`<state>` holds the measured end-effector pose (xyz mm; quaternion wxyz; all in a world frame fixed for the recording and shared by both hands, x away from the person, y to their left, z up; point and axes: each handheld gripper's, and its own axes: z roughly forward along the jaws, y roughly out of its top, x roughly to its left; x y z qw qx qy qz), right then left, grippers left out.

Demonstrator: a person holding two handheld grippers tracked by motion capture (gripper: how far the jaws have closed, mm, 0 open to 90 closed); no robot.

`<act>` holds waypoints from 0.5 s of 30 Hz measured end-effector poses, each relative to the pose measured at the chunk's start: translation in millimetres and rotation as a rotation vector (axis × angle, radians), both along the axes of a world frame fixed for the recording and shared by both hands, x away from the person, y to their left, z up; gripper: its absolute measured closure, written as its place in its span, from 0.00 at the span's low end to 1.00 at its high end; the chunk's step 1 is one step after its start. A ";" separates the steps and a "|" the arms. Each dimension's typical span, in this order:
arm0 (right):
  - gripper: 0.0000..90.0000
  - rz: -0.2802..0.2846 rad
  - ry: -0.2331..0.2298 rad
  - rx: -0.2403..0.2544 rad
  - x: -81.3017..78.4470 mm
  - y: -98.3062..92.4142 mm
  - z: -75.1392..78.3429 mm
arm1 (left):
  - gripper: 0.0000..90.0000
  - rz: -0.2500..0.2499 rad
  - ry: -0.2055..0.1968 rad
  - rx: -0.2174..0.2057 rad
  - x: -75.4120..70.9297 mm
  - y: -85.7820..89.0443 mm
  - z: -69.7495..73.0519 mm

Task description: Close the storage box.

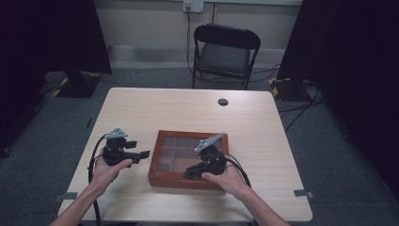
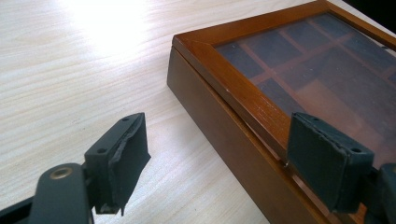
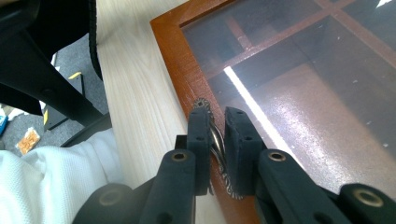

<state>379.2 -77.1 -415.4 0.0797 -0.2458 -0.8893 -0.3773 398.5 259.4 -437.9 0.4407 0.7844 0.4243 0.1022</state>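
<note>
A brown wooden box (image 1: 162,137) with a glass lid and compartments inside lies at the table's near middle. Its lid (image 2: 243,93) rests flat on the base, with a thin seam between them. My right gripper (image 3: 218,126) is shut on the small twisted metal handle (image 3: 215,140) at the lid's front edge; it sits at the box's near side (image 1: 188,173). My left gripper (image 2: 224,158) is open at the box's left side, one pad over the table and the other over the lid's frame, neither pressing. It is held just left of the box (image 1: 143,154).
The light wooden table (image 1: 188,108) has a dark round hole (image 1: 223,101) near its far edge. A black folding chair (image 1: 225,52) stands beyond the table. Past the table's near edge I see white clothing (image 3: 56,186) and a dark chair part.
</note>
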 end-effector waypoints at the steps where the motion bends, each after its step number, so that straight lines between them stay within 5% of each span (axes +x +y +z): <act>1: 0.90 -0.002 0.005 -0.002 -0.3 0.3 -0.8 | 0.23 0.001 0.003 -0.002 0.2 -0.3 -0.3; 15: 0.90 0.007 0.026 -0.028 1.0 3.2 -10.7 | 0.23 0.000 0.015 0.000 0.6 -1.6 -1.7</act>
